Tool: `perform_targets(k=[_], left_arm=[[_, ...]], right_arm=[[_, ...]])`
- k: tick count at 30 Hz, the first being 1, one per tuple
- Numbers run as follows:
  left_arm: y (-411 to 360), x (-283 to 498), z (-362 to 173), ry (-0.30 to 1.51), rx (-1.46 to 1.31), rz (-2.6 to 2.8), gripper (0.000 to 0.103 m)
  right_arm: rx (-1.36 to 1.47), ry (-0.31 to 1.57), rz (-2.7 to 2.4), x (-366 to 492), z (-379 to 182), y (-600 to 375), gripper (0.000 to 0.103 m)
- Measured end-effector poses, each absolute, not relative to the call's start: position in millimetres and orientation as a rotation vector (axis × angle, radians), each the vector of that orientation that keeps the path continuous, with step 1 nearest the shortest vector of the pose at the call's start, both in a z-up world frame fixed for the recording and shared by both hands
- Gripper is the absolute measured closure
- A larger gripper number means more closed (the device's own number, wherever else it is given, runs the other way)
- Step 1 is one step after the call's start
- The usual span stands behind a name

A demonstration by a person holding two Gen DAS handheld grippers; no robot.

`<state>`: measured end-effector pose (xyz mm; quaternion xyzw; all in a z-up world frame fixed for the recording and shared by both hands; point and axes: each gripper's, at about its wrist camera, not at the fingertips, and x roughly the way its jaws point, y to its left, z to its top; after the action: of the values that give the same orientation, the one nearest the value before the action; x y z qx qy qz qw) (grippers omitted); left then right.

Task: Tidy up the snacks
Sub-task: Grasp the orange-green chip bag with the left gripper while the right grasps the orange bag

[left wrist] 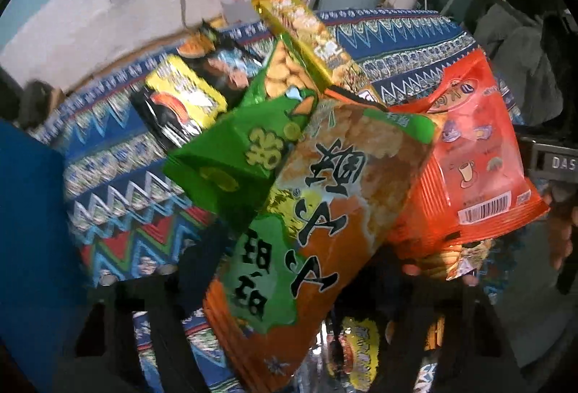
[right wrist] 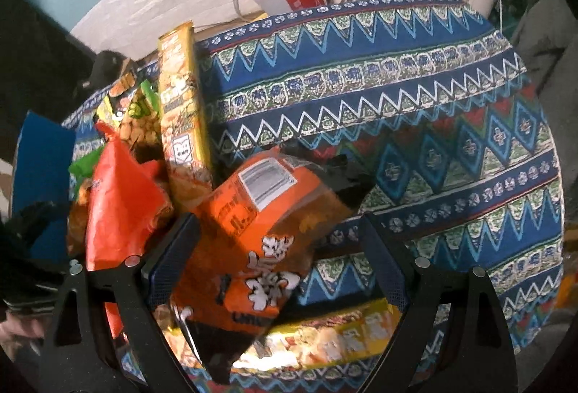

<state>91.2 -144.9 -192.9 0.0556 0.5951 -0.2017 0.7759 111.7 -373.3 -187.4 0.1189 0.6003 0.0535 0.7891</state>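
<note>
Patterned counter (right wrist: 397, 96) under snack heap. My left tool (left wrist: 289, 302): grip on orange-green bag (left wrist: 318, 212) unclear. Right tool (right wrist: 281, 270) spread; orange packet (right wrist: 260, 223) between fingers, 12 o'clock.

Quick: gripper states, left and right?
Left gripper: open, orange-green bag between, ungripped.
Right gripper: open, orange bag between, ungripped.

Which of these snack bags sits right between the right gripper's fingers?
The orange bag with the white label on its back. It lies between the right gripper fingers; the red bag and the long yellow pack lie off to the side.
</note>
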Motion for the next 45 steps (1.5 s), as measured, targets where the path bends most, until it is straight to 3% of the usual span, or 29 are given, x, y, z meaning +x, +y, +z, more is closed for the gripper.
perform_targets(k=[6,14,17,34,35,39,41,45], left_arm=[[-140.7,90.3,-190.3,1.261,0.092,-0.432,0.05],[-123.7,87.5,-179.1,1.241,0.013,-0.42,0.052],[-115.2,82.8,-169.1,1.22,-0.018,-0.411,0.062],[-91.4,70.3,-165.7,1.241,-0.118,-0.377,0.063],[-91.4,69.1,-164.6,1.238,-0.113,-0.377,0.063],[-90.7,65.7,-157.7,1.22,-0.107,-0.38,0.063],[-89.5,64.4,-154.5,1.211,-0.104,-0.38,0.063],[-89.6,61.1,-143.7,1.18,-0.075,-0.369,0.064]], right_arm=[[0.304,1.306,0.101,121.1,-194.1,-374.4,0.015],[0.26,1.294,-0.02,131.8,-184.3,-383.2,0.015],[0.283,1.327,0.004,131.4,-186.0,-382.2,0.015],[0.503,1.44,0.137,140.0,-223.6,-355.0,0.015],[0.528,1.435,0.144,139.1,-225.3,-355.4,0.016],[0.501,1.381,0.148,133.8,-212.7,-360.2,0.049],[0.449,1.351,0.137,130.7,-203.6,-357.5,0.058],[0.332,1.303,0.116,127.8,-190.8,-349.7,0.06]])
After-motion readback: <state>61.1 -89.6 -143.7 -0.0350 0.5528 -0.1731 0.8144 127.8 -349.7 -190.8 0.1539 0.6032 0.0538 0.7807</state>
